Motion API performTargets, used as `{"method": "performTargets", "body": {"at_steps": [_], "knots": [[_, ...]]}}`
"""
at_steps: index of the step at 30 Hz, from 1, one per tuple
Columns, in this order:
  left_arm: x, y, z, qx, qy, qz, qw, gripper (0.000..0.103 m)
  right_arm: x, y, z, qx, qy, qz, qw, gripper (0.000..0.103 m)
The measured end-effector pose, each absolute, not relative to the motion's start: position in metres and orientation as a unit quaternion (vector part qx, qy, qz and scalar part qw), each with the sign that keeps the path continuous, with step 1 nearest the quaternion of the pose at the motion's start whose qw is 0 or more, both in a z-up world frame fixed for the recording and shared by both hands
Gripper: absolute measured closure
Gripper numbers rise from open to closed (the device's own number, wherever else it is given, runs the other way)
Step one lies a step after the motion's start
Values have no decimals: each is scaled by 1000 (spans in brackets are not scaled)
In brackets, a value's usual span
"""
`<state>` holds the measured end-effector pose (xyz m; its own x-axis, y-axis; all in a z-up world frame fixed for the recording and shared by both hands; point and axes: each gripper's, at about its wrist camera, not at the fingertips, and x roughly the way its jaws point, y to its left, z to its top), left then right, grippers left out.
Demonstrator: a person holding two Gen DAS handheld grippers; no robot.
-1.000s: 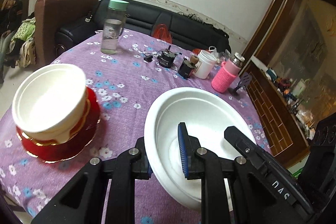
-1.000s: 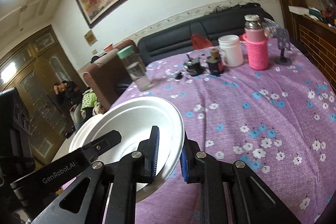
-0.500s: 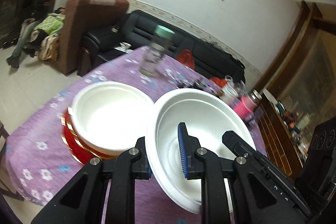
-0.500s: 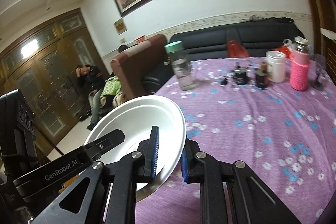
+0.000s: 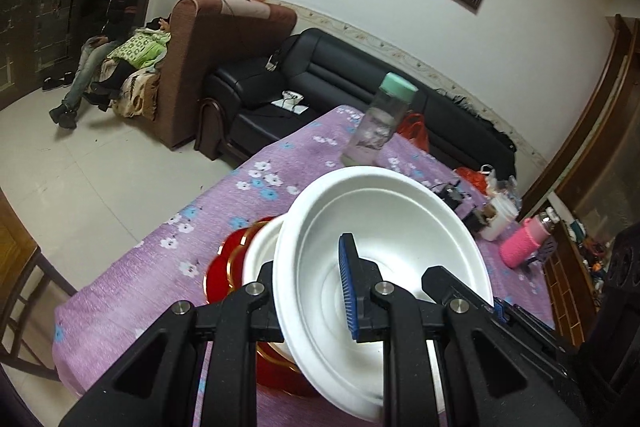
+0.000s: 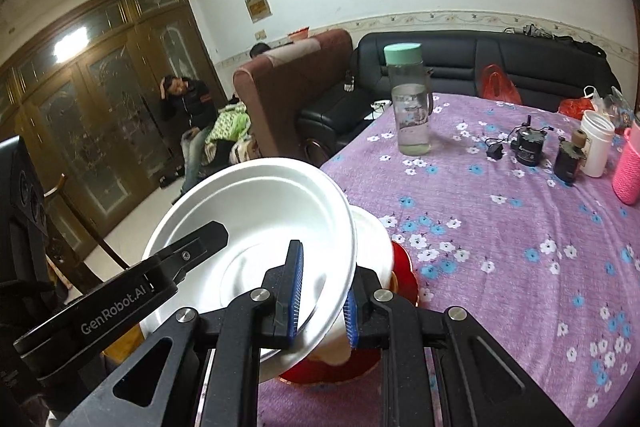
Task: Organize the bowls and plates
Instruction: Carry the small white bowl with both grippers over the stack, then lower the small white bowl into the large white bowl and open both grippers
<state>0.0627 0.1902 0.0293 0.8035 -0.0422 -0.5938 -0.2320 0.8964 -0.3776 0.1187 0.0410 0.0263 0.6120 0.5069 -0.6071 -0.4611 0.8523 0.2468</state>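
A large white bowl (image 5: 384, 227) is held in the air by both grippers, one on each side of its rim. My left gripper (image 5: 312, 303) is shut on its near rim. My right gripper (image 6: 320, 291) is shut on the opposite rim of the same bowl (image 6: 256, 223). Just under it sits a smaller white bowl (image 5: 260, 247) on a red plate (image 5: 224, 267) with a gold edge, near the table's corner. In the right wrist view the smaller bowl (image 6: 372, 239) and the red plate (image 6: 404, 267) peek out beneath the held bowl.
The table has a purple flowered cloth (image 6: 520, 247). A clear bottle (image 6: 412, 107) with a green cap stands further back. A white cup (image 6: 596, 143), a pink sleeved bottle (image 6: 628, 171) and small dark gadgets (image 6: 528, 143) stand at the far right. Sofas lie beyond.
Both grippers have carried the large white bowl to the left, from beside the stack to right over the smaller bowl and red plate.
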Motion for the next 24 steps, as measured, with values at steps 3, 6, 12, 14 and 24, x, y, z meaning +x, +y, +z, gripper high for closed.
{"method": "performTargets", "body": {"at_steps": [3, 6, 12, 14, 24], "knots": [[74, 197, 21, -216, 321, 56, 920, 84, 127, 48, 16, 26, 359, 264, 895, 83], [80, 201, 13, -212, 328, 62, 918, 84, 132, 54, 8, 18, 367, 260, 893, 83], [91, 199, 0, -208, 346, 67, 913, 84, 136, 67, -6, -29, 365, 233, 901, 83], [93, 199, -3, -205, 349, 71, 912, 84, 139, 68, -11, -34, 370, 232, 899, 83], [91, 197, -3, -226, 354, 51, 906, 43, 141, 70, -21, -54, 373, 218, 900, 84]]}}
